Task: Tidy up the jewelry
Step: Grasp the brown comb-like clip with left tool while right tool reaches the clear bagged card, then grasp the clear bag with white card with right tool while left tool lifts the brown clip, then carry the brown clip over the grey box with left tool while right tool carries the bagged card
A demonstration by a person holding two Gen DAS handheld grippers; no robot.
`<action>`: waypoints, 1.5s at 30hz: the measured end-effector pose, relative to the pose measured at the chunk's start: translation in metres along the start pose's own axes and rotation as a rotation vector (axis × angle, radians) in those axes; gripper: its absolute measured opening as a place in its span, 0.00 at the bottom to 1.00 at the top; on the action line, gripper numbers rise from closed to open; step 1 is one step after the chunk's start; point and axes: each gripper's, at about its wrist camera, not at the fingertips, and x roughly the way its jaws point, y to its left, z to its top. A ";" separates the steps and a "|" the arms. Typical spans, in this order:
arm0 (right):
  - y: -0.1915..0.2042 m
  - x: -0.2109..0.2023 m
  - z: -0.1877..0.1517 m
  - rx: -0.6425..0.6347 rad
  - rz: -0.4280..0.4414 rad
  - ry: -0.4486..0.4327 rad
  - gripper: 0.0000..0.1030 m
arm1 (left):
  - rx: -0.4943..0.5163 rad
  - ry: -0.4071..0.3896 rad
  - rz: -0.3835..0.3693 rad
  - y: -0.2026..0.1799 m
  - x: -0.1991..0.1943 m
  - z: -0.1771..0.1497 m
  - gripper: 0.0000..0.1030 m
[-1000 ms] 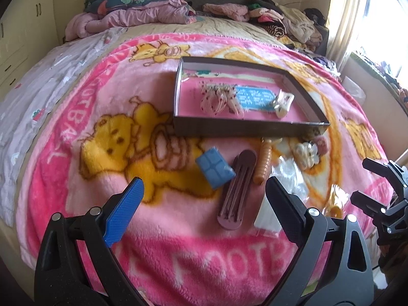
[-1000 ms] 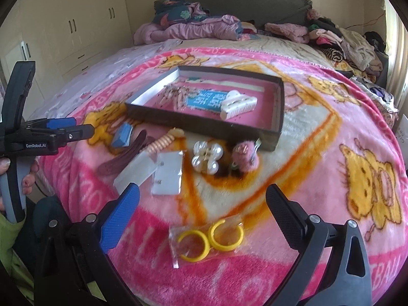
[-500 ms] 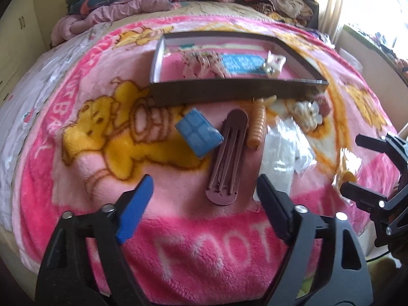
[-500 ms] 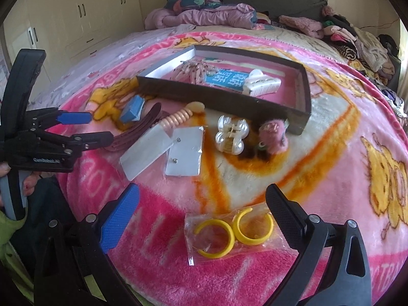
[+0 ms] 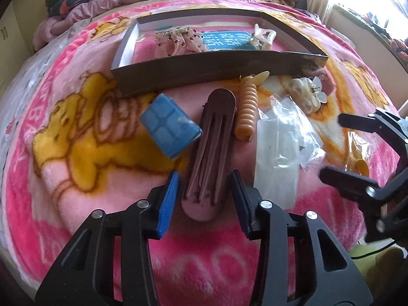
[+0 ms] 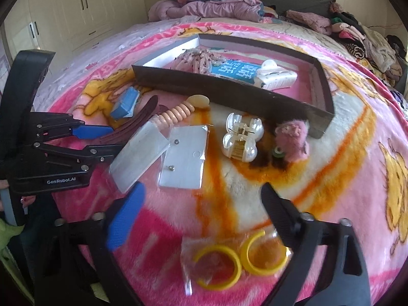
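Observation:
A long maroon hair clip (image 5: 207, 153) lies on the pink blanket. My left gripper (image 5: 204, 199) is open and straddles its near end, a finger on each side, not clamped. The clip also shows in the right wrist view (image 6: 135, 125). My right gripper (image 6: 204, 214) is open just above a bag of yellow hoop earrings (image 6: 237, 262). The brown tray (image 5: 204, 72) holds a beaded piece (image 5: 178, 39), a blue card (image 5: 224, 40) and a white claw clip (image 5: 262, 37).
Loose beside the tray: a blue box (image 5: 169, 127), an orange spiral clip (image 5: 247, 107), clear earring packets (image 6: 183, 160), a pearl claw clip (image 6: 242, 137) and a pink fuzzy piece (image 6: 293, 137). Clothes are piled at the bed's far end (image 6: 211, 7).
My left gripper moved forward and down to the maroon clip and its fingers narrowed around the clip's near end. My right gripper moved closer to the yellow hoops.

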 end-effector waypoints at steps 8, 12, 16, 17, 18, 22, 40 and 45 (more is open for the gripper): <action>0.002 0.020 0.010 -0.011 0.018 0.035 0.68 | -0.006 0.016 -0.016 0.001 0.007 0.002 0.26; 0.007 0.027 0.016 -0.032 0.000 0.032 0.59 | -0.029 0.009 -0.040 0.006 0.003 0.000 0.25; 0.009 0.029 0.018 -0.050 -0.008 0.017 0.42 | -0.040 -0.003 -0.048 0.008 -0.003 -0.004 0.24; 0.009 0.028 0.018 -0.051 -0.007 0.011 0.40 | -0.043 -0.008 -0.051 0.008 -0.005 -0.004 0.24; 0.008 0.028 0.018 -0.049 -0.003 0.009 0.39 | -0.047 -0.011 -0.055 0.009 -0.006 -0.005 0.24; 0.002 0.021 0.015 -0.030 0.006 -0.007 0.37 | -0.061 -0.030 -0.077 0.011 -0.015 -0.006 0.24; -0.031 -0.045 0.005 0.054 -0.009 -0.110 0.37 | -0.050 -0.134 -0.129 -0.004 -0.054 0.012 0.24; -0.043 -0.052 0.008 0.080 -0.032 -0.126 0.37 | -0.060 -0.142 -0.101 0.002 -0.056 0.025 0.24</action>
